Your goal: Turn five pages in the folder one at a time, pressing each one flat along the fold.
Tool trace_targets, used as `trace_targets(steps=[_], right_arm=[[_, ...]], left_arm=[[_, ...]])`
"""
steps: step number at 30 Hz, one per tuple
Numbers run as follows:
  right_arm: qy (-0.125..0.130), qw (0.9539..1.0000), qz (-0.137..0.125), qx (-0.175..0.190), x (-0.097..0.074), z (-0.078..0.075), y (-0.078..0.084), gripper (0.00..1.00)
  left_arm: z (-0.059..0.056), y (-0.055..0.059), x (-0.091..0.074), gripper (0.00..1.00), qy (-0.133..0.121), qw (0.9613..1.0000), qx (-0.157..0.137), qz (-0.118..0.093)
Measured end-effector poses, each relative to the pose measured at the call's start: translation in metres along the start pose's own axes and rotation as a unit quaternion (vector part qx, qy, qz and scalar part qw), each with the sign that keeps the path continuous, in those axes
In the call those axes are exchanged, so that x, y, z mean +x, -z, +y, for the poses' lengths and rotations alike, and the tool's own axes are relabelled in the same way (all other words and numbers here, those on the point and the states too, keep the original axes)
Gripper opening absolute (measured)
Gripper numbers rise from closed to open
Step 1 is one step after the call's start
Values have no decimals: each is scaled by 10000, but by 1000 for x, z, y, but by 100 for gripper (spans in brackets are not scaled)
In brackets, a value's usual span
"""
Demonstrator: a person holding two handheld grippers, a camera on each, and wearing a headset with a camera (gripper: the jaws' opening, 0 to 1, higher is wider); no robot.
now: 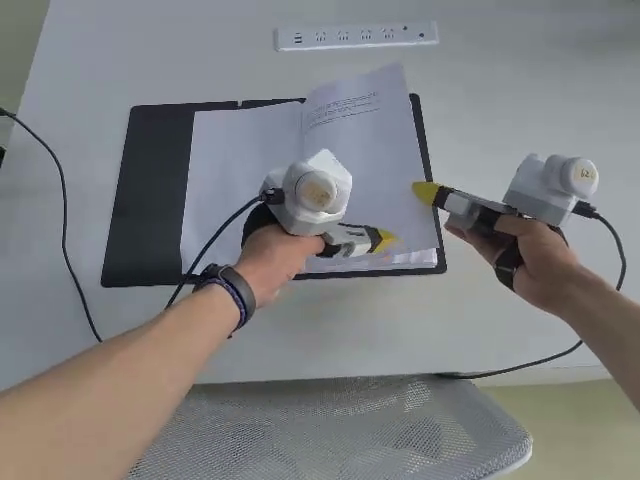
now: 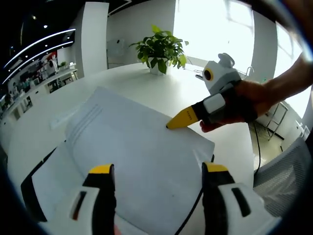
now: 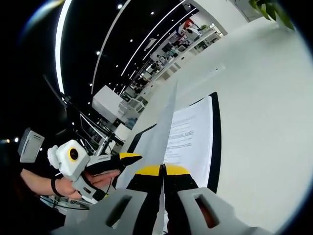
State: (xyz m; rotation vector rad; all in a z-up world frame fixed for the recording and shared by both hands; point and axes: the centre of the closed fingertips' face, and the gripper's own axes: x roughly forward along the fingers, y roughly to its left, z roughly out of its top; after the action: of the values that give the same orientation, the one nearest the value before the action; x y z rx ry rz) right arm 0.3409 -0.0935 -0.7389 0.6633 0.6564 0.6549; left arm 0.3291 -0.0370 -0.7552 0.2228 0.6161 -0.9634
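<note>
A white table [image 1: 500,100] in a bright open office carries the work, and on it the black folder [image 1: 150,200] lies open and flat. Its long side runs across in front of the person, and its fold runs away from them. The printed heading sits at the far end, so the sheets point away from the person. The right gripper [image 3: 161,170] has its jaws pressed together on the near outer edge of one page [image 3: 164,132], which rises on edge straight ahead of those jaws. The page's long axis runs forward along them, parallel to the fold. The left gripper [image 2: 158,169] hovers with its jaws spread, pinching nothing. The bowed page [image 2: 137,147] lies just ahead of and below it, and the right gripper [image 2: 178,120] comes in from the far right, touching the sheet's edge. To do this turn well, I judge the right gripper should carry that one sheet across in a wide arc over the fold, keeping a light pinch so that no second sheet comes with it. The left gripper can then come down near the fold and stroke along it, away from the person, before the pinch lets go. Beyond the folder, past both grippers, lies a power strip [image 1: 356,36], and a potted plant [image 2: 159,49] stands farther off.
</note>
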Motion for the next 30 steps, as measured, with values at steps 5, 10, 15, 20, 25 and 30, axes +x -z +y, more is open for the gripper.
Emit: trace_targets(steps=[5, 10, 15, 20, 25, 30], right_arm=[[-124, 9999, -54, -52, 1, 13, -6, 0], [-245, 9996, -89, -142, 4, 26, -12, 0], [-396, 9990, -143, -163, 10, 40, -16, 0], [-562, 9980, -136, -266, 18, 57, -20, 0], [-728, 9967, -91, -356, 29, 73, -22, 0], [-888, 9950, 5, -451, 40, 89, -20, 0]], left_arm=[[11, 1, -19, 73, -115, 9999, -66, -103], [24, 3, -40, 73, -239, 9995, -85, -171], [36, 5, -69, 75, -402, 9986, -208, -269], [45, 11, -90, 75, -518, 9979, -229, -298], [55, 16, -109, 75, -650, 9968, -306, -357], [65, 23, -127, 76, -773, 9957, -326, -390]])
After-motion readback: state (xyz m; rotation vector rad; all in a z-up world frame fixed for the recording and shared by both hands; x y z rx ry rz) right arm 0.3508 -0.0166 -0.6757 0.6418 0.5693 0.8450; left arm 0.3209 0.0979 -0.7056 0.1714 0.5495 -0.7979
